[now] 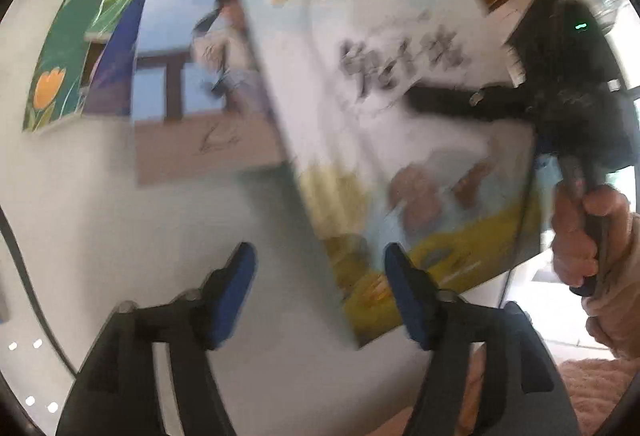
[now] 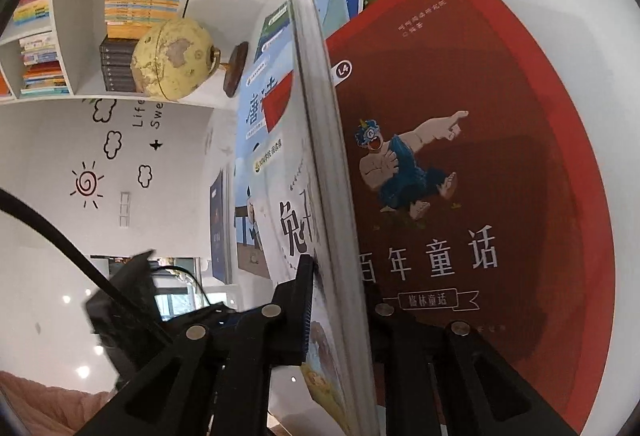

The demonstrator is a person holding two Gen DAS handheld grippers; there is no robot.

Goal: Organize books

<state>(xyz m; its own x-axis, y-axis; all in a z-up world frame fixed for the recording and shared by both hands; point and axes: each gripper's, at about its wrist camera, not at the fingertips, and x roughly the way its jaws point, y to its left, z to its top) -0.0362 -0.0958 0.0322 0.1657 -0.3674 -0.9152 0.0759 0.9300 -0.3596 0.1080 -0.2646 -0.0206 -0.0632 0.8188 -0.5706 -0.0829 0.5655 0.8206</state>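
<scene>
I am mid-transfer with one book: my right gripper (image 2: 336,300) has its fingers pinched shut on the white rabbit book (image 1: 392,139), gripping it near one edge so that the thin paperback hangs tilted in the air above the desk (image 1: 120,220), its fore-edge of pages turned straight toward my right camera. My left gripper (image 1: 320,276) rides below it with its blue-padded fingers spread wide and nothing between them. On the desk lies a loose, fanned pile: the blue poetry book (image 1: 188,75) with a figure on its cover, the green tulip book (image 1: 60,63) sticking out at the far left, and, seen from my right side, the red fairy-tale book (image 2: 480,155) lying flat just behind the one I carry. All are slim, glossy, flexible softcovers, slippery against one another, on a smooth white surface. My guess is that the next move means laying this book squarely on the pile, or passing its free edge to my left fingers to steady the sag. A globe (image 2: 172,59) and filled shelves (image 2: 60,35) stand beyond.
</scene>
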